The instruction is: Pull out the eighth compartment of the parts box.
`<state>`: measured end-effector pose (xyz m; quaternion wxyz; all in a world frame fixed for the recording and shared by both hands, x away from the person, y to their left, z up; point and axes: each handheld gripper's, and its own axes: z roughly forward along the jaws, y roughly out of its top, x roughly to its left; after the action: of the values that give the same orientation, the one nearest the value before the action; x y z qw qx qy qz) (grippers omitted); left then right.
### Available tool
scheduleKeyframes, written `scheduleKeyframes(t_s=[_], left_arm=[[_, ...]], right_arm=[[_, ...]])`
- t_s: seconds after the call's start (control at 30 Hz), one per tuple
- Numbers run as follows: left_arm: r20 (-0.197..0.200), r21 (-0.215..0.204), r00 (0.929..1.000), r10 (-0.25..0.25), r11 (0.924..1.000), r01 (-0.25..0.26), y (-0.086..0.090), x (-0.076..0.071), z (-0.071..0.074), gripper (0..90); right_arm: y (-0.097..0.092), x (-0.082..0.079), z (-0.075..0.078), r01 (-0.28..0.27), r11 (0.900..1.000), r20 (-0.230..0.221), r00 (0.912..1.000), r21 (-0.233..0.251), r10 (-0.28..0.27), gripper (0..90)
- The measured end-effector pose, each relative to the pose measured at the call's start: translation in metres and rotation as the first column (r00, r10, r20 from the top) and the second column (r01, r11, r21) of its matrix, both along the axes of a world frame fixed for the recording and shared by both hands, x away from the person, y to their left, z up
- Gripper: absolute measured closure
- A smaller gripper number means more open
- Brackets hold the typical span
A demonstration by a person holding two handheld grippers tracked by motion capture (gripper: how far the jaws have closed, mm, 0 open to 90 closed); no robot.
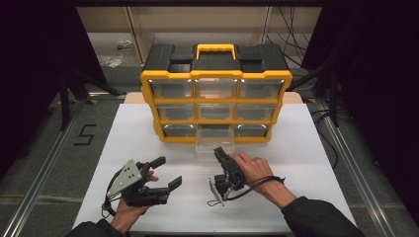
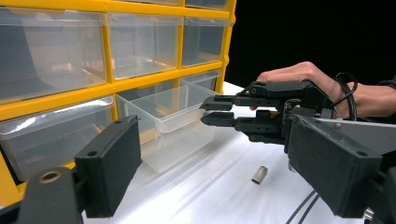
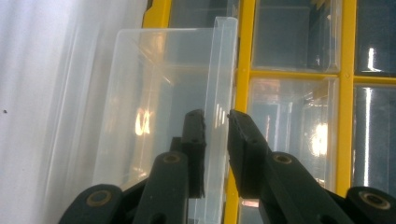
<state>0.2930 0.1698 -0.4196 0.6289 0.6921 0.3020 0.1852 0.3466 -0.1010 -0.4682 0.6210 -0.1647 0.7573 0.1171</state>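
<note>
A yellow and black organizer [image 1: 216,76] with clear drawers stands at the back of the white table. Its bottom middle clear drawer [image 1: 212,140] is pulled out toward me. My right gripper [image 1: 218,151] reaches in from the right, and its jaws stand on either side of the drawer's front wall. In the right gripper view the right gripper [image 3: 214,119] has that thin clear wall [image 3: 219,70] pinched between its pads. The left gripper view shows the drawer [image 2: 173,121] with the right gripper [image 2: 210,111] at its rim. My left gripper [image 1: 170,171] rests at the near left, open and holding nothing.
A small metal cylinder [image 2: 259,174] lies on the white sheet [image 1: 296,148] just below the right gripper. The other drawers [image 2: 51,56] of the organizer are pushed in. Dark floor and metal rails [image 1: 44,163] flank the table.
</note>
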Motion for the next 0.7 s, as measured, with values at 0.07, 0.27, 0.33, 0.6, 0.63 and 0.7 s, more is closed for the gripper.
scheduleKeyframes(t_s=[0.07, 0.27, 0.33, 0.6, 0.63, 0.7], left_arm=[[0.000, 0.000, 1.0000, 0.000, 1.0000, 0.000, 0.0000, 0.0000, 0.0000, 16.8], [0.000, 0.000, 1.0000, -0.001, 1.0000, 0.001, 0.0000, 0.0000, 0.0000, 16.8], [0.000, -0.001, 1.0000, -0.001, 1.0000, 0.001, -0.0001, 0.0000, 0.0000, 16.8], [0.000, -0.001, 1.0000, 0.000, 1.0000, 0.000, 0.0001, 0.0002, -0.0001, 16.8], [-0.001, -0.001, 1.0000, 0.000, 1.0000, 0.000, 0.0001, 0.0002, 0.0000, 16.8], [0.000, -0.001, 1.0000, -0.001, 1.0000, 0.001, 0.0001, 0.0002, 0.0000, 16.8]], right_arm=[[-0.0001, -0.0005, -0.0002, -0.002, 1.0000, -0.001, 1.0000, -0.002, 0.002, 77.7], [-0.0004, -0.0010, -0.0011, -0.006, 1.0000, -0.003, 1.0000, -0.002, 0.006, 77.1], [-0.0004, -0.0014, -0.0016, -0.009, 1.0000, -0.005, 1.0000, -0.005, 0.009, 76.5], [0.0002, -0.0039, 0.0032, -0.008, 0.9997, -0.035, 0.9993, 0.021, 0.009, 62.2], [0.0011, -0.0052, 0.0056, -0.009, 0.9996, -0.047, 0.9989, 0.027, 0.010, 59.1], [0.0015, -0.0059, 0.0063, -0.009, 0.9995, -0.055, 0.9984, 0.029, 0.010, 56.8]])
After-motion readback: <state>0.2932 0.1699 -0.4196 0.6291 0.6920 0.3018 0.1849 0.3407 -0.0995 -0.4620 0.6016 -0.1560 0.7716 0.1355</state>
